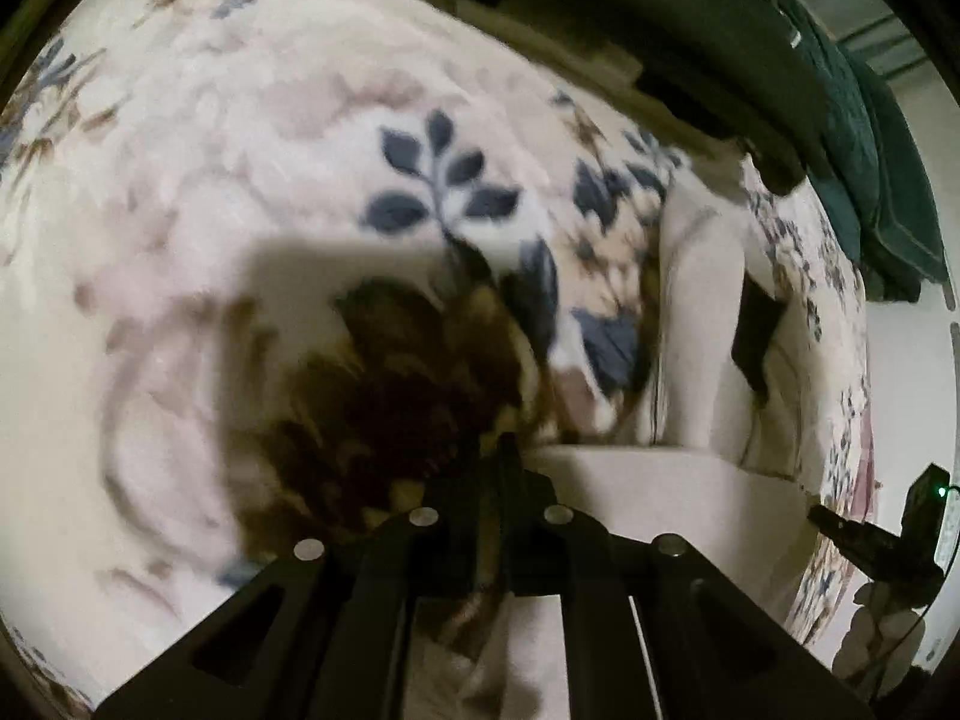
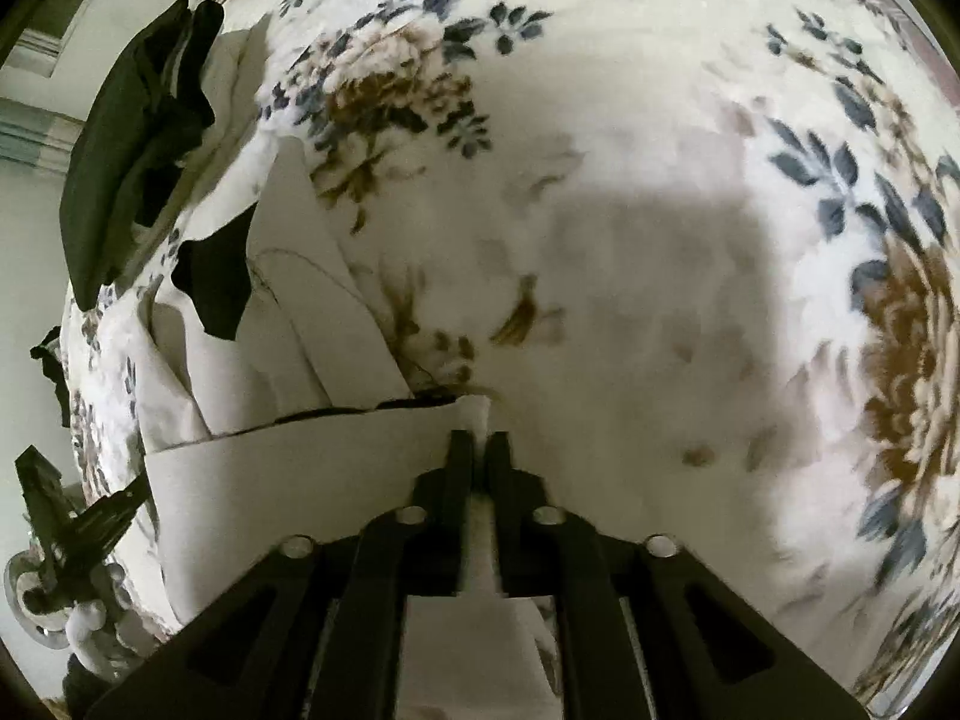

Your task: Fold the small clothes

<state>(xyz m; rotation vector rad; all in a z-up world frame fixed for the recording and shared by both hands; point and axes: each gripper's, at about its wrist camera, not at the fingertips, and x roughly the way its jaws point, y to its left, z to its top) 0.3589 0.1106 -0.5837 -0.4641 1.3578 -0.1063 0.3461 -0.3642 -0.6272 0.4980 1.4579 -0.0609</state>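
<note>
Right gripper (image 2: pixel 479 444) jaws pinch cream garment (image 2: pixel 312 468) corner

Floral blanket (image 2: pixel 630 120) (blue leaves, brown blooms), dark-green cushion (image 1: pixel 882 180).

a home bedroom: a bed under a fluffy cream blanket with blue-and-brown flowers (image 2: pixel 660 120), dark crumpled clothes (image 2: pixel 132 138) heaped nearby.

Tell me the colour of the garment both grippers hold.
Plain cream-white garment, clearest in the right wrist view.
</note>
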